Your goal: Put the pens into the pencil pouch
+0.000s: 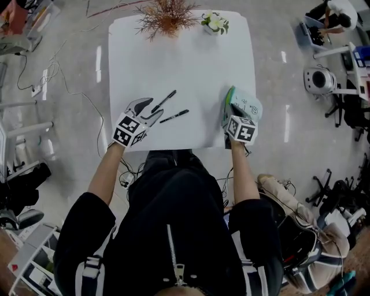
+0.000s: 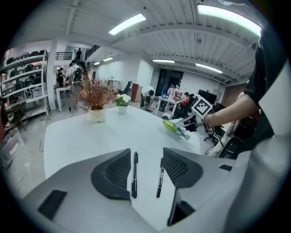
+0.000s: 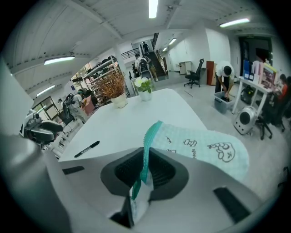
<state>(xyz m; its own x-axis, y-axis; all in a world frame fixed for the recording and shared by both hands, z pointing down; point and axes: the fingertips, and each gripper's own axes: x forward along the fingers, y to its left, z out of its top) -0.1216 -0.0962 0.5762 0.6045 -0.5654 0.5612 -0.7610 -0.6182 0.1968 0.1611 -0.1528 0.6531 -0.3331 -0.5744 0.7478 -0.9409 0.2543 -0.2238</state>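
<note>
Head view looks down on a white, square, round-cornered table (image 1: 185,63), with the person's dark-sleeved arms reaching to its near edge. At the left, the left gripper (image 1: 151,111), grey with a black-and-white marker cube, points up and to the right at 2 slim black pens lying on the tabletop. The upper pen (image 1: 165,101) slants away from the jaws. The lower pen (image 1: 174,116) lies near it at a flatter angle, and the 2 do not touch.

Left gripper view shows that gripper (image 2: 146,154) released, its jaws wide apart with both pens in the gap. 1 pen (image 2: 134,175) runs close along the left pad and the other (image 2: 159,177) lies near the right pad. Nothing is squeezed, and whether either pad touches a pen cannot be told.

At the table's far edge stands a dried rust-brown plant in a white pot (image 1: 167,17), and to its right a small pot of white flowers (image 1: 215,23).

Further right, at the table's near right side, the right gripper (image 1: 234,115) is clenched on a mint-green fabric pencil pouch (image 1: 245,104) printed with small cartoon drawings. Right gripper view shows this gripper (image 3: 145,170) with its jaws closed on the pouch's teal zipper edge, which stands up between the pads. The pouch body (image 3: 204,148) spreads out to the right beyond them. Whether its far end rests on the table cannot be told. 1 black pen (image 3: 86,149) shows in that view on the tabletop at the left, well apart from the pencil pouch.
</note>
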